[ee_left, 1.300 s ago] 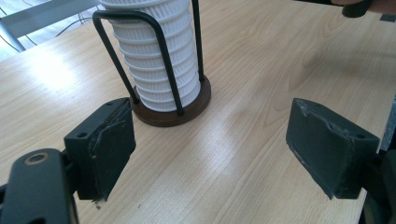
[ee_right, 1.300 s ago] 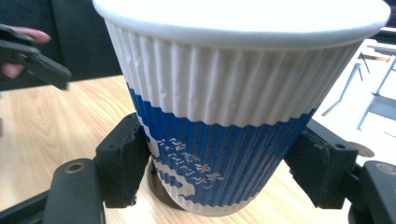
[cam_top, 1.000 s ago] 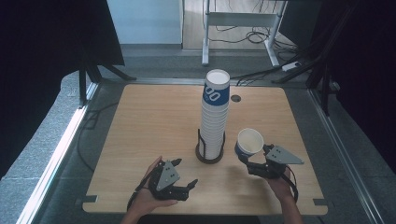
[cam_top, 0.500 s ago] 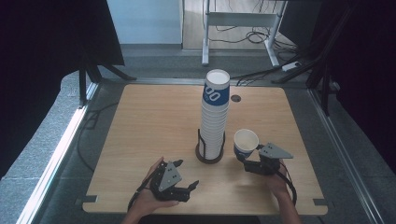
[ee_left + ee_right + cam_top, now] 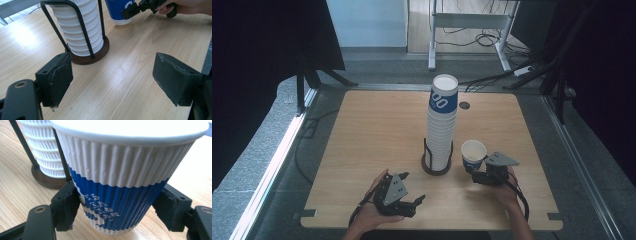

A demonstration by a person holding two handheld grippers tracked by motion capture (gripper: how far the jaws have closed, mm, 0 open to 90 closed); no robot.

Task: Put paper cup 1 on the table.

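While the right tongs [image 5: 117, 220] pinch it, a paper cup [image 5: 125, 177] stands upright on the desk [image 5: 377, 135].
It sits just beside the cup stack [image 5: 441, 125]; the left tongs [image 5: 120, 82] are spread, holding nothing, well apart.

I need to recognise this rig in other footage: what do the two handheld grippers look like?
Both are black, pistol-like tools. The left gripper and right gripper each carry a grey three-cornered plate on top and trail a black cable. Their jaws end in blocky black pads with scuffed faces. The forearms are bare, no sleeves.
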